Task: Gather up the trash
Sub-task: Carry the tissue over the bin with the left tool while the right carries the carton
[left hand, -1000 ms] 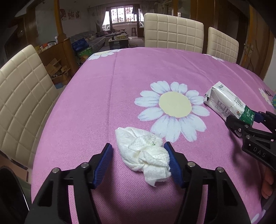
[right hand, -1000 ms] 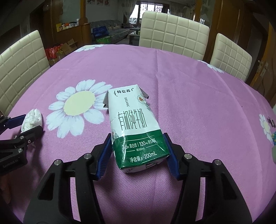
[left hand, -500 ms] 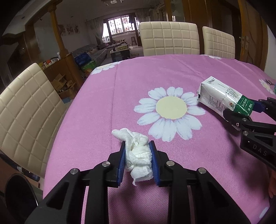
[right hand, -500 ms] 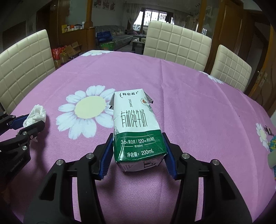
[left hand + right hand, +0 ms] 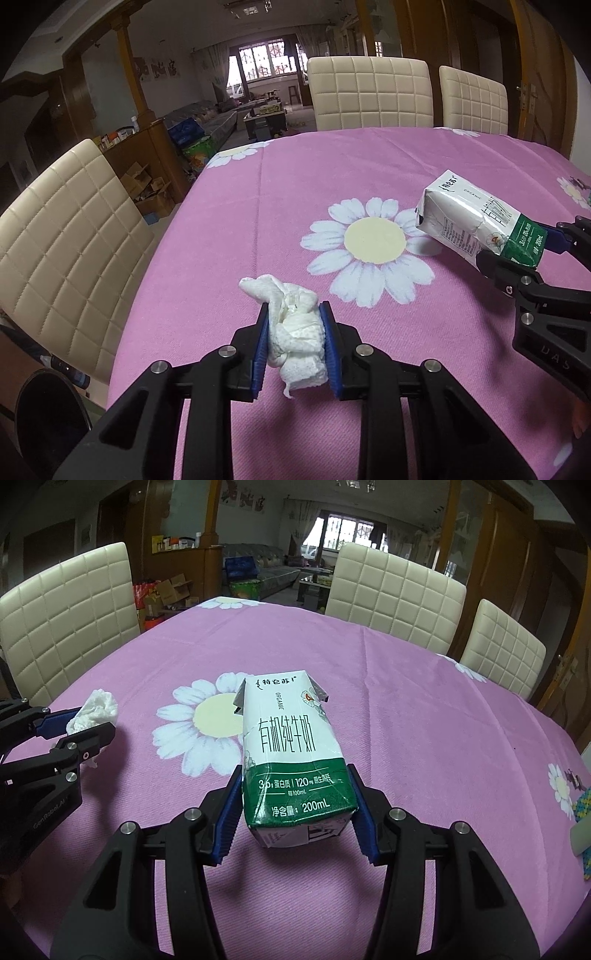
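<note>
My left gripper (image 5: pixel 295 343) is shut on a crumpled white tissue (image 5: pixel 293 334) and holds it above the pink flowered tablecloth (image 5: pixel 229 236). My right gripper (image 5: pixel 295 812) is shut on the green end of a white and green 200 mL milk carton (image 5: pixel 291 749), lifted off the cloth. The carton also shows in the left wrist view (image 5: pixel 476 227), at the right. The tissue also shows in the right wrist view (image 5: pixel 94 710), at the far left, between the left gripper's fingers (image 5: pixel 85 738).
Cream padded chairs stand along the far side (image 5: pixel 369 94) and the left side (image 5: pixel 62 236) of the table. A dark round object (image 5: pixel 48 410) sits low beside the table's left edge. A colourful item (image 5: pixel 583 812) lies at the table's right edge.
My left gripper has closed on the tissue and raised it. My right gripper has closed on the carton and lifted it off the cloth.
</note>
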